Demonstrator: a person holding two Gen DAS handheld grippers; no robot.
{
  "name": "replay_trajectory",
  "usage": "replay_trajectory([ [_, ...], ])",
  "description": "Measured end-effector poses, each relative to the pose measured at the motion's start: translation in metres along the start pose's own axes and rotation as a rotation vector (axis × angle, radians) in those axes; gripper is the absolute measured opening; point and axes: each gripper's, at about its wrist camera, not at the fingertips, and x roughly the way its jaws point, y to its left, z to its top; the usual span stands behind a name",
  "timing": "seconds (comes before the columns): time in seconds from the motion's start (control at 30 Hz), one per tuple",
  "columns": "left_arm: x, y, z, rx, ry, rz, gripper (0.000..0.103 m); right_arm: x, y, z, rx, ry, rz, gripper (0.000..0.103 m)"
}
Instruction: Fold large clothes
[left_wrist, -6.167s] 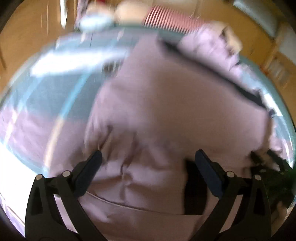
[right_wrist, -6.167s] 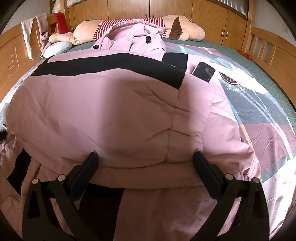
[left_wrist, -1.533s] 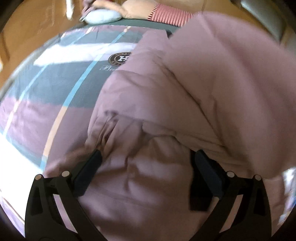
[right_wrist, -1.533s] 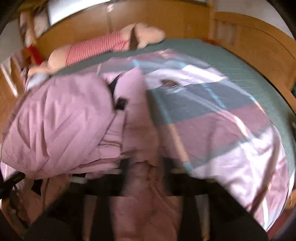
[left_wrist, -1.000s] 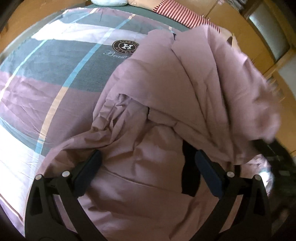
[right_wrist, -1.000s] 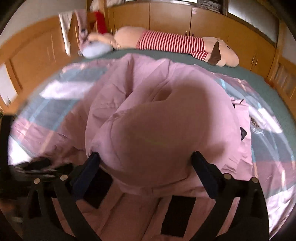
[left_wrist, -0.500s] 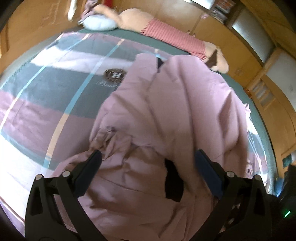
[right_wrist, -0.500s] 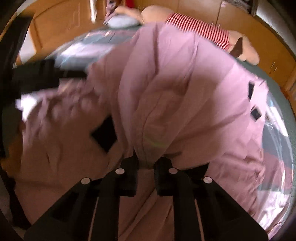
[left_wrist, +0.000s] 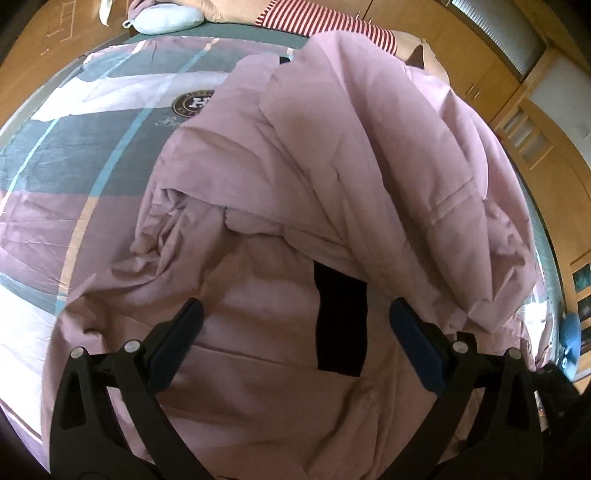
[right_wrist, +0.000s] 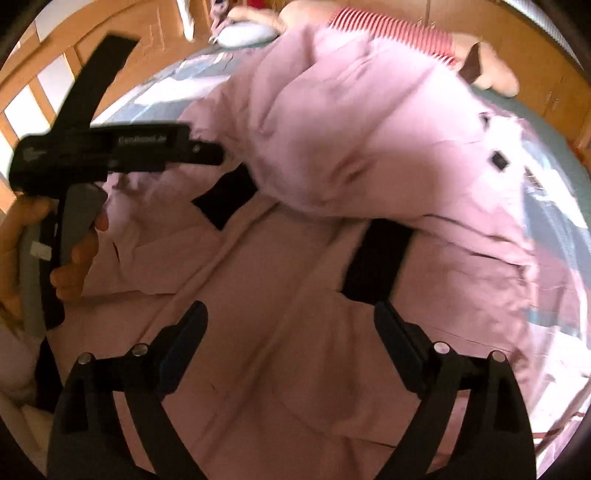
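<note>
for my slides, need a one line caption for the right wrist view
Opening right gripper above a pink coat on the bed, a hand holding the left gripper beside it.

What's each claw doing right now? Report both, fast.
Left claw: open, holding nothing, over the pink coat.
Right claw: jaws opening, nothing pinched, coat lying loose beneath.

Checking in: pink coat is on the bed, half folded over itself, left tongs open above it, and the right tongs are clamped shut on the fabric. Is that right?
Not quite. The right tongs are not clamped on the fabric: the right wrist view shows their jaws wide apart and opening, with nothing pinched between them. The rest holds: the pink coat lies half folded on the bed, and the left tongs are open above it.
</note>
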Motion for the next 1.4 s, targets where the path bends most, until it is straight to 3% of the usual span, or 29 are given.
replay_trajectory([
  [0.07,0.002,0.000,-0.001,0.005,0.009,0.011,0.101,-0.027,-0.017,0.007,0.060,-0.104,0.029,0.087],
  [0.17,0.008,-0.002,-0.004,0.019,0.028,0.037,0.101,-0.054,-0.031,0.030,0.130,-0.264,0.036,0.073],
  [0.23,0.010,-0.004,-0.005,0.035,0.033,0.055,0.101,-0.051,-0.033,0.054,0.126,-0.278,0.029,0.041],
  [0.27,0.011,-0.005,-0.005,0.042,0.033,0.060,0.101,-0.042,-0.028,0.066,0.102,-0.261,0.013,0.036],
  [0.33,0.010,-0.005,-0.005,0.044,0.034,0.061,0.101,-0.023,-0.016,0.080,0.062,-0.245,-0.019,0.036],
  [0.4,0.008,-0.002,-0.005,0.029,0.031,0.048,0.101,0.013,-0.016,0.094,0.040,-0.161,-0.055,0.036],
  [0.47,0.006,0.001,-0.004,0.010,0.024,0.036,0.101,0.053,-0.020,0.089,0.057,-0.049,-0.068,0.036],
  [0.57,0.007,0.007,-0.003,-0.016,0.028,0.016,0.101,0.089,-0.031,0.071,0.062,0.016,-0.103,0.037],
  [0.83,0.014,-0.005,-0.009,0.038,0.017,0.092,0.101,0.089,-0.043,0.052,0.083,-0.108,-0.025,0.045],
  [1.0,-0.016,-0.014,-0.009,0.035,-0.186,0.065,0.101,0.082,-0.047,0.045,0.122,-0.133,0.009,0.060],
  [1.07,-0.018,-0.022,-0.010,0.083,-0.207,0.090,0.101,0.075,-0.047,0.048,0.133,-0.118,-0.004,0.068],
  [1.13,-0.007,-0.027,-0.011,0.122,-0.146,0.119,0.101,0.056,-0.049,0.050,0.150,-0.127,-0.027,0.074],
  [1.17,-0.002,-0.026,-0.013,0.118,-0.115,0.117,0.101,0.047,-0.051,0.053,0.161,-0.162,-0.043,0.082],
  [1.27,0.009,-0.019,-0.015,0.086,-0.064,0.091,0.101,0.009,-0.060,0.053,0.211,-0.338,-0.112,0.090],
  [1.33,0.015,-0.015,-0.011,0.081,-0.044,0.089,0.101,0.005,-0.064,0.054,0.226,-0.346,-0.102,0.090],
  [1.4,0.018,-0.017,-0.013,0.081,-0.042,0.095,0.101,0.019,-0.066,0.049,0.231,-0.269,-0.108,0.090],
])
